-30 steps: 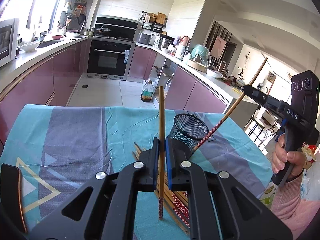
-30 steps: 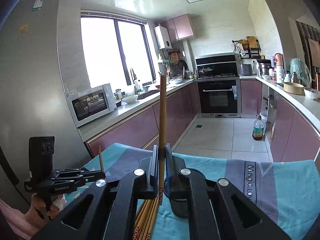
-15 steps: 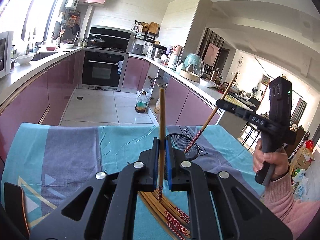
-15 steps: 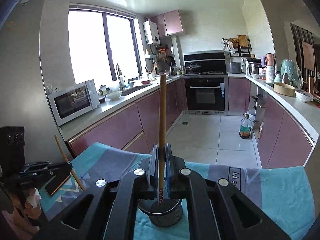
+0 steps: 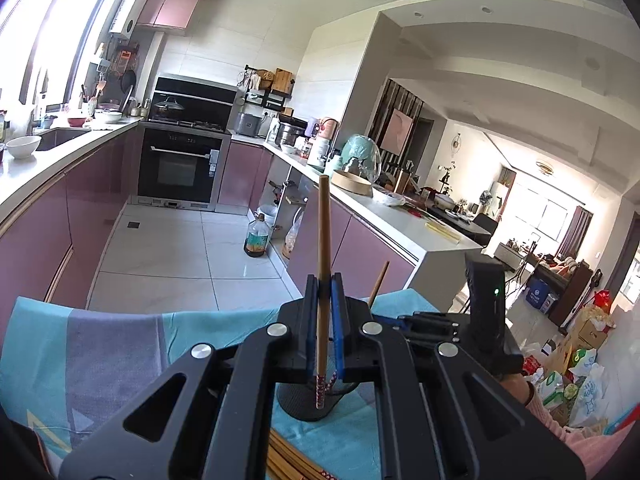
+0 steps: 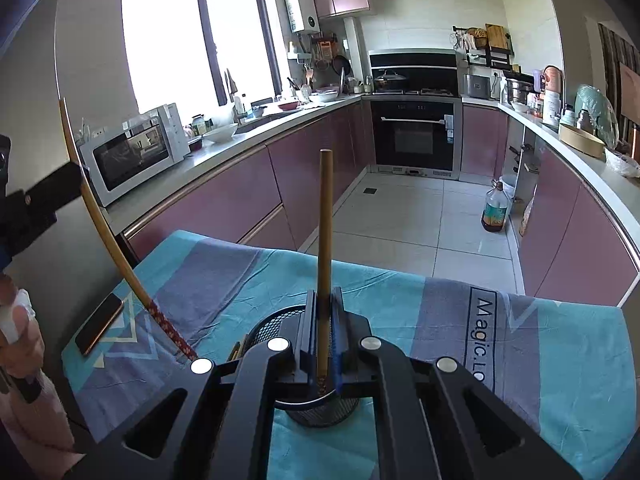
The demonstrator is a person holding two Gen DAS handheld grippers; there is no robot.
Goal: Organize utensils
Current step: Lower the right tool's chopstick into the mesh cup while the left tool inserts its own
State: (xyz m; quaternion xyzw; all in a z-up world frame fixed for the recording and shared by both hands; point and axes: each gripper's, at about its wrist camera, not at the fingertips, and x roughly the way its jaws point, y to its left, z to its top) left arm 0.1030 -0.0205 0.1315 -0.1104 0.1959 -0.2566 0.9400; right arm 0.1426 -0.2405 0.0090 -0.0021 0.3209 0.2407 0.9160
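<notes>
My left gripper [image 5: 323, 316] is shut on a wooden chopstick [image 5: 322, 240] that stands upright, its red patterned tip just over the black mesh cup [image 5: 304, 400]. My right gripper [image 6: 324, 328] is shut on a second chopstick [image 6: 325, 220], upright, its lower tip inside the mesh cup [image 6: 320, 412]. The left chopstick also shows in the right wrist view [image 6: 104, 232], slanting down towards the cup. The right gripper also shows in the left wrist view [image 5: 440, 320], beside the cup. Several more chopsticks [image 5: 288, 460] lie on the cloth near the front.
The table carries a teal and grey cloth [image 6: 400, 292]. A phone [image 6: 98, 324] lies at its left corner. Behind are purple kitchen cabinets [image 6: 224, 208], an oven [image 6: 416, 136] and an oil bottle [image 6: 493, 208] on the floor.
Both grippers have moved in over the mesh cup with their chopsticks. The right chopstick's tip has dropped into the cup, and the left gripper has come close beside the right one.
</notes>
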